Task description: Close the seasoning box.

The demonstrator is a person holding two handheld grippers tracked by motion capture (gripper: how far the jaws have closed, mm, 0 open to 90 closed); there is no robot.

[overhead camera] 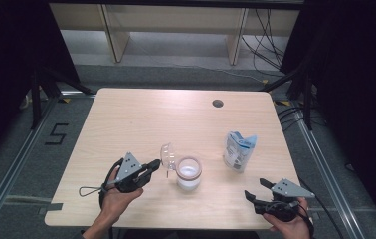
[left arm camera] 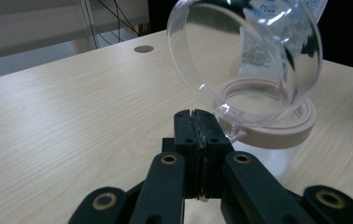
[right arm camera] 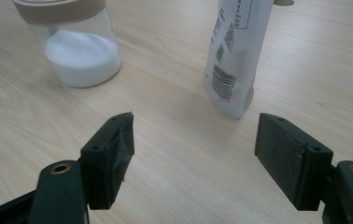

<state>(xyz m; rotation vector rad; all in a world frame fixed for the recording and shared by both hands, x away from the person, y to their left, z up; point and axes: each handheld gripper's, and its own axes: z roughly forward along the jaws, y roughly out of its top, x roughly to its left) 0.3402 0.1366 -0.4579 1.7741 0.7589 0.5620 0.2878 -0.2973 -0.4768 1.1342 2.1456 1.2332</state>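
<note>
Standing by the person's edge of the table [overhead camera: 126, 114], take the jar [overhead camera: 189, 174] as landmark. Nearest, right of the jar and well apart, the right gripper [right arm camera: 193, 154] hovers with jaws released, gripping nothing. Left of the jar, the left gripper [overhead camera: 152, 167] has its jaws clenched, apparently pinching the tab of the clear hinged lid [left arm camera: 244, 60], which stands tilted open over the jar's pink rim [left arm camera: 277, 133]. White powder [right arm camera: 82, 52] fills the jar's bottom. Beyond and right of the jar stands the pouch [overhead camera: 239, 151]. Swing the lid slowly about its hinge; steady the jar if it tips.

The wooden table [overhead camera: 126, 119] carries 1 jar [overhead camera: 189, 175] and 1 pouch [overhead camera: 239, 151].
</note>
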